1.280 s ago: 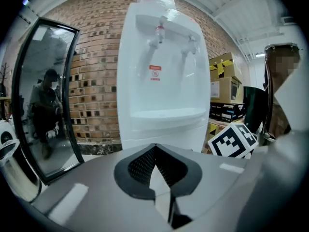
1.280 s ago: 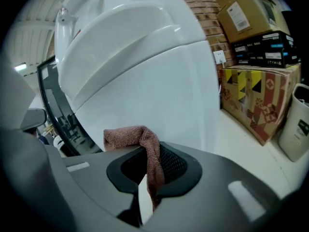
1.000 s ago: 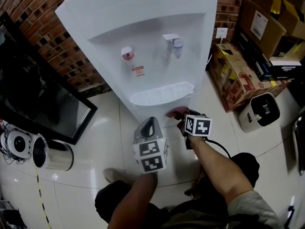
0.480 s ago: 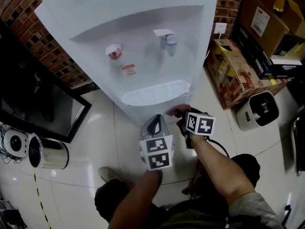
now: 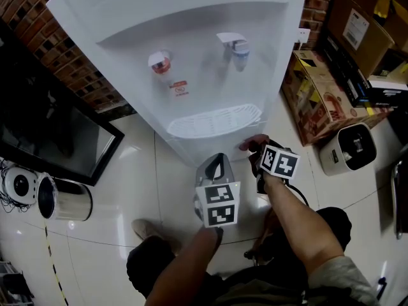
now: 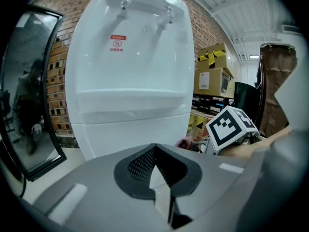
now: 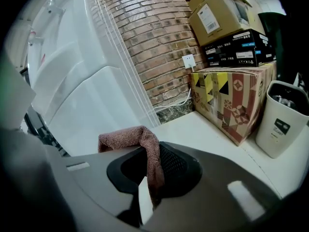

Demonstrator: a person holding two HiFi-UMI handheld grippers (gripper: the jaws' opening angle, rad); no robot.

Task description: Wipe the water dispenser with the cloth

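Compared with a second ago, both grippers sit further toward 3 o'clock along the front of the water dispenser (image 5: 210, 75); the right gripper (image 5: 258, 153) now holds the cloth (image 5: 252, 143) near the panel's right edge, at 5 o'clock from the drip tray (image 5: 213, 121); the left gripper (image 5: 218, 160) has followed it, now at 6 o'clock below the tray, its jaws together on nothing. The right jaws are clamped on the cloth, which folds over their tips; whether it touches the panel cannot be told. The cloth is a dull pinkish-brown terry, nubbly and limp; the dispenser is smooth glossy white plastic, its front curved and recessed, with a red tap (image 5: 160, 62) and a blue tap (image 5: 237, 45) above the slotted tray; the floor (image 5: 121, 190) is pale, shiny tile.
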